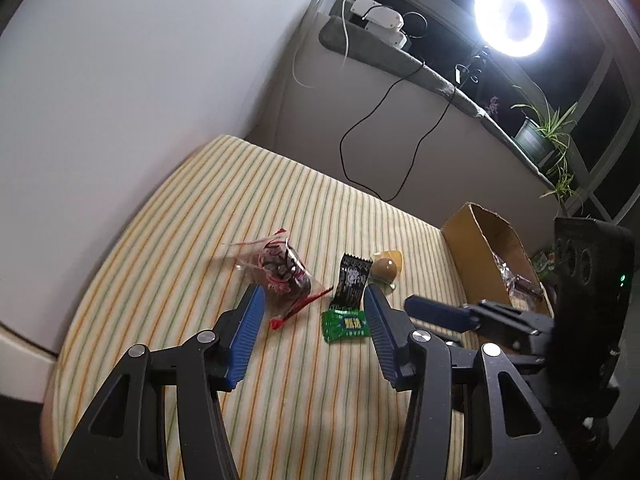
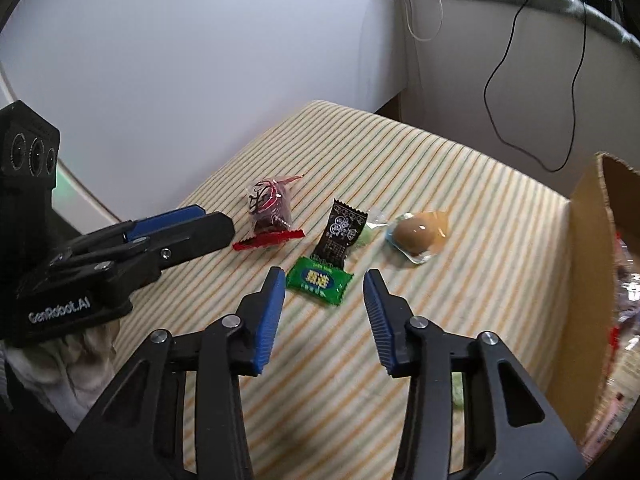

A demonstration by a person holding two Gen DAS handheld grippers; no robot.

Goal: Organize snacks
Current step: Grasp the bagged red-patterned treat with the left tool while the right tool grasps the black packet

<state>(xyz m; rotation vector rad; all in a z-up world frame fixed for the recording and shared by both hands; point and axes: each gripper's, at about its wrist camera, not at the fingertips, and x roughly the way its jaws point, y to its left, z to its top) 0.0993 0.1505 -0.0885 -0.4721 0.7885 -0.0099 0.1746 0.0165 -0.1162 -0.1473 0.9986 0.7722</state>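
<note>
Both grippers, left (image 1: 314,300) and right (image 2: 324,284), are wide and empty. 4 snacks lie mid-frame: red bag (image 2: 269,210), black packet (image 2: 339,234), green packet (image 2: 320,280), egg (image 2: 414,234). Box (image 2: 580,280) stands at right.

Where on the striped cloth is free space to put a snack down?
Bare striped cloth lies behind the snacks, toward the wall, and between egg pack and cardboard box. Crowded: red-sealed bag, black packet and green packet.

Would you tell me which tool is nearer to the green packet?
Right. The right tool hangs open directly over the green packet; the left tool, also open, sits off toward the red-sealed bag.
</note>
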